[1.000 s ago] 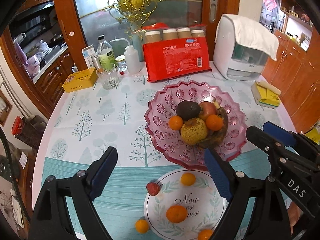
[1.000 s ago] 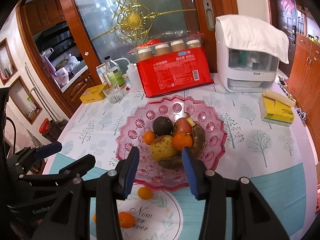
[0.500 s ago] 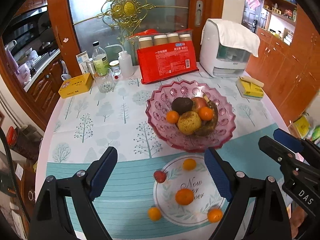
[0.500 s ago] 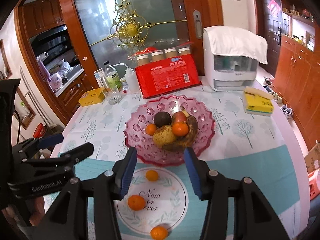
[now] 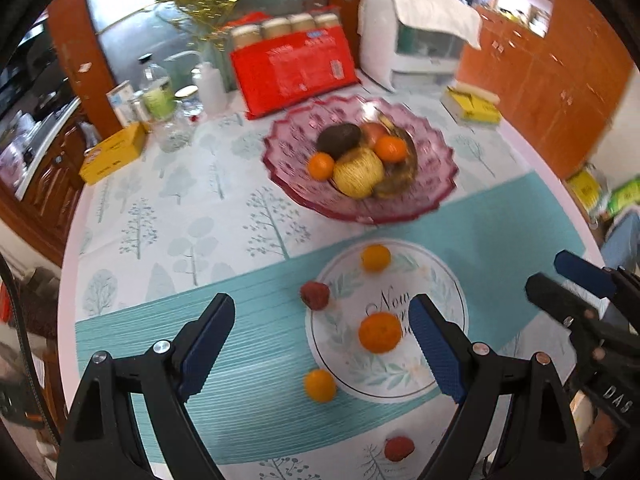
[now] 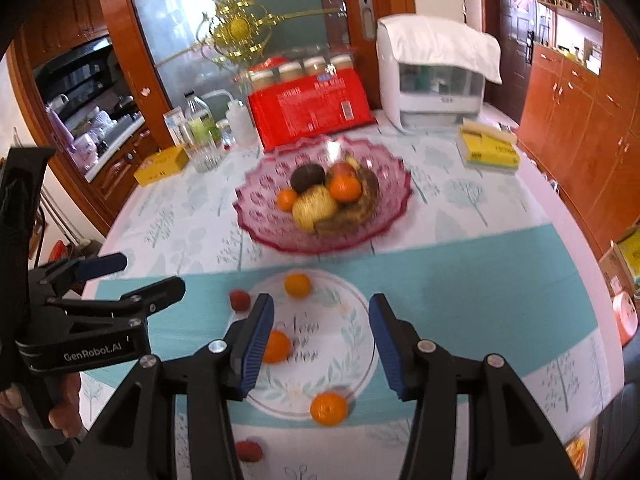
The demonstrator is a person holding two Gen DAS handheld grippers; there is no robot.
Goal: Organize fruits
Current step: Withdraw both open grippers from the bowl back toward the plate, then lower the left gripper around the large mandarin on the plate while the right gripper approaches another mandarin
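Observation:
A pink glass fruit bowl (image 5: 436, 168) (image 6: 256, 220) holds oranges, a yellow pear, a dark avocado, an apple and a banana. In front of it a round white mat (image 5: 436, 280) (image 6: 344, 320) carries loose oranges (image 5: 379, 332) (image 5: 375, 257) (image 6: 297, 284) (image 6: 329, 408). Another orange (image 5: 320, 385) and two small red fruits (image 5: 315, 295) (image 5: 398, 448) lie beside it. My left gripper (image 5: 320, 340) is open and empty above the mat's left edge. My right gripper (image 6: 322, 340) is open and empty above the mat.
At the back stand a red package (image 5: 292, 68), bottles (image 5: 158, 88), a glass, a yellow box (image 5: 114, 152), a white appliance (image 5: 416, 36) and a yellow pack (image 5: 474, 106). Wooden cabinets lie to the right. The table's near edge is close below the grippers.
Both grippers have pulled back and up from the bowl toward the near edge, so the mat and loose fruits now show fully. Both stay open.

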